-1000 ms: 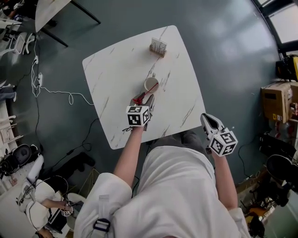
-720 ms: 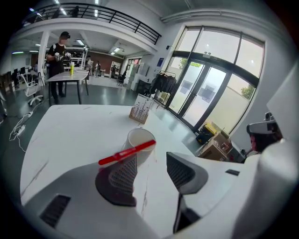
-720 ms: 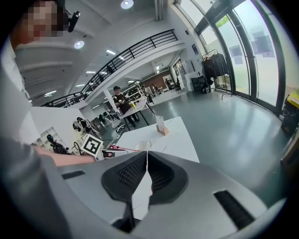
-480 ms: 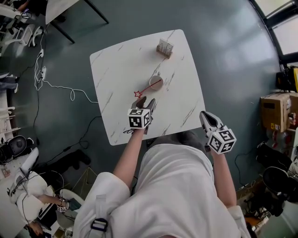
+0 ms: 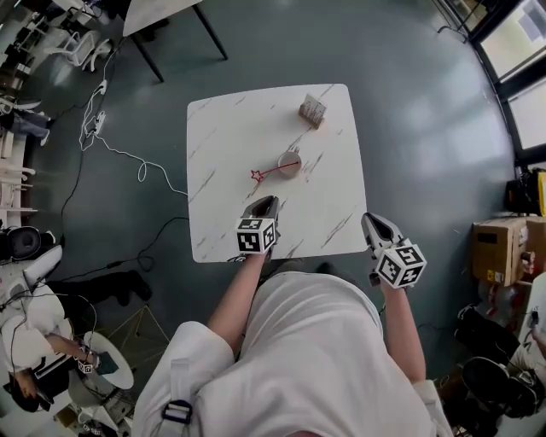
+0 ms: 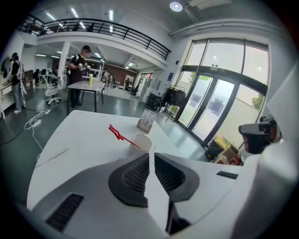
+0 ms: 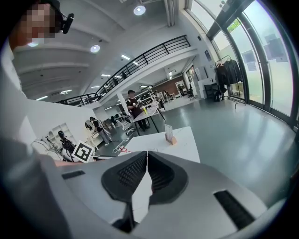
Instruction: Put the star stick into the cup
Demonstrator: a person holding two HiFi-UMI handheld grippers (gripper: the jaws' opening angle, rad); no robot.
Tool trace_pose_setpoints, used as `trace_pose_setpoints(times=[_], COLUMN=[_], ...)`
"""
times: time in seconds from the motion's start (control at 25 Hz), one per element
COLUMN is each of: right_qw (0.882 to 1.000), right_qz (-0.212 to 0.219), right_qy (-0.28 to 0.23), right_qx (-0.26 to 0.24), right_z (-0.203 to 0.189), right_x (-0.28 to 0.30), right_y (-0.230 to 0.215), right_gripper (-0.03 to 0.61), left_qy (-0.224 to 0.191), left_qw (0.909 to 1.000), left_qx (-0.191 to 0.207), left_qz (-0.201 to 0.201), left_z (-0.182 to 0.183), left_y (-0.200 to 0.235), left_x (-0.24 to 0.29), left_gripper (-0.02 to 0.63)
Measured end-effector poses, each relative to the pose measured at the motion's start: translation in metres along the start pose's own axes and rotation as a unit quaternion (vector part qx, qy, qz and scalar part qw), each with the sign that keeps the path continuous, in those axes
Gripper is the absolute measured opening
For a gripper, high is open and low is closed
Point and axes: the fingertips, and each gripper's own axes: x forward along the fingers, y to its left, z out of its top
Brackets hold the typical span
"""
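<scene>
A paper cup point(image 5: 289, 163) stands mid-table on the white marble table point(image 5: 222, 154). The red star stick point(image 5: 266, 172) leans out of it, its star hanging over the cup's left side. My left gripper point(image 5: 261, 204) hovers nearer the person than the cup, apart from it. Its jaws have just been closing and are now shut, with nothing between them. In the left gripper view the cup point(image 6: 140, 142) and stick point(image 6: 119, 134) lie beyond the closed fingertips point(image 6: 152, 154). My right gripper point(image 5: 375, 224) is shut and empty off the table's right front corner, fingertips point(image 7: 146, 152) meeting.
A small card holder point(image 5: 313, 110) stands near the table's far right corner. Grey floor surrounds the table, with a white cable point(image 5: 128, 159) to the left. Another table point(image 5: 162, 8) stands farther off. Boxes point(image 5: 499, 247) sit at the right.
The left gripper let go of the star stick, which now rests in the cup. It drew back toward the person and its jaws closed. The right gripper rose slightly.
</scene>
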Motion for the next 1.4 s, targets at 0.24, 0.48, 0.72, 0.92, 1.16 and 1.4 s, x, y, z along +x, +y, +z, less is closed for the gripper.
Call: trace_pose_setpoints(times=[0.24, 0.48, 0.72, 0.92, 1.16, 1.4], right_qw=[0.999, 0.998, 0.996, 0.993, 0.989, 0.987], right_qz=[0.015, 0.043, 0.079, 0.110, 0.133, 0.143], right_qy=[0.000, 0.000, 0.002, 0.011, 0.019, 0.004], right_qx=[-0.031, -0.051, -0.046, -0.043, -0.053, -0.068], right_z=[-0.002, -0.022, -0.043, -0.064, -0.076, -0.064], right_x=[-0.033, -0.066, -0.100, -0.123, -0.138, -0.141], right_y=[-0.015, -0.019, -0.017, -0.013, -0.005, 0.008], right_gripper=[0.026, 0.026, 0.026, 0.026, 0.026, 0.026], left_qy=[-0.024, -0.045, -0.080, -0.122, -0.141, -0.155], left_qw=[0.9982, 0.9950, 0.9908, 0.9865, 0.9804, 0.9764], left_qx=[-0.039, -0.059, -0.089, -0.104, -0.129, -0.132], left_qz=[0.038, 0.066, 0.062, 0.033, 0.048, 0.071], left_z=[-0.015, -0.044, -0.069, -0.085, -0.121, -0.136], left_y=[-0.020, -0.045, -0.084, -0.118, -0.133, -0.122], left_x=[-0.037, -0.079, -0.128, -0.165, -0.206, -0.242], left_gripper=[0.034, 0.026, 0.017, 0.015, 0.015, 0.015])
